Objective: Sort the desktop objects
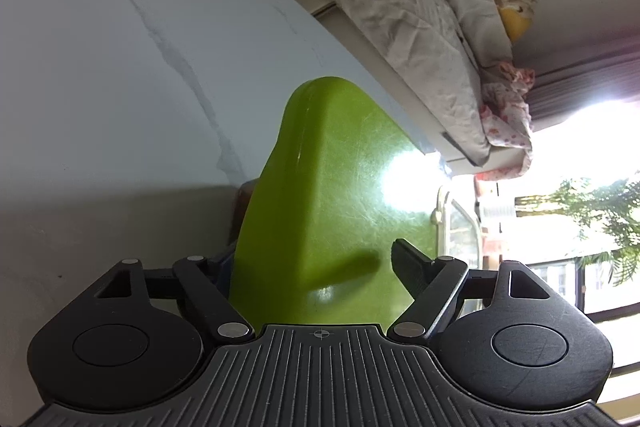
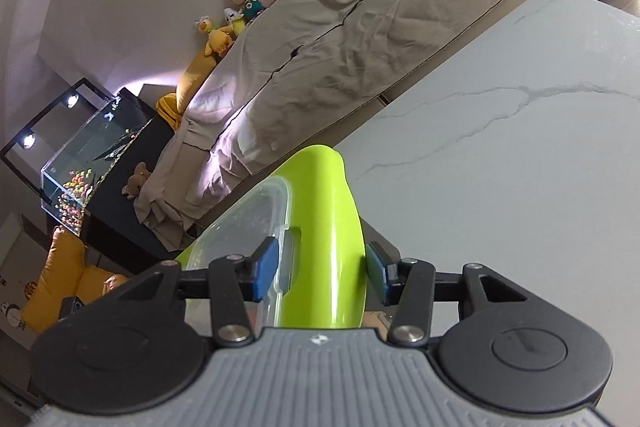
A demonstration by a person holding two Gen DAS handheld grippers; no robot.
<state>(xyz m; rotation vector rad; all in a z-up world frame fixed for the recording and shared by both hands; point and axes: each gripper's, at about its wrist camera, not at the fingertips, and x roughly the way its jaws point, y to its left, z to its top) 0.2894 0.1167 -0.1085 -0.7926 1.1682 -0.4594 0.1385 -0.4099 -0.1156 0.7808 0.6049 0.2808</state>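
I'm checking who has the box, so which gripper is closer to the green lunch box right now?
Right. The right gripper straddles the green lunch box at its edge, blue pads against both sides. The left gripper also has the box between its fingers, but its visible finger stands clear.

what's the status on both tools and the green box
Left tool open, green box between its fingers. Right tool pads astride the box's green wall and clear lid, contact unclear. Marble table ahead.
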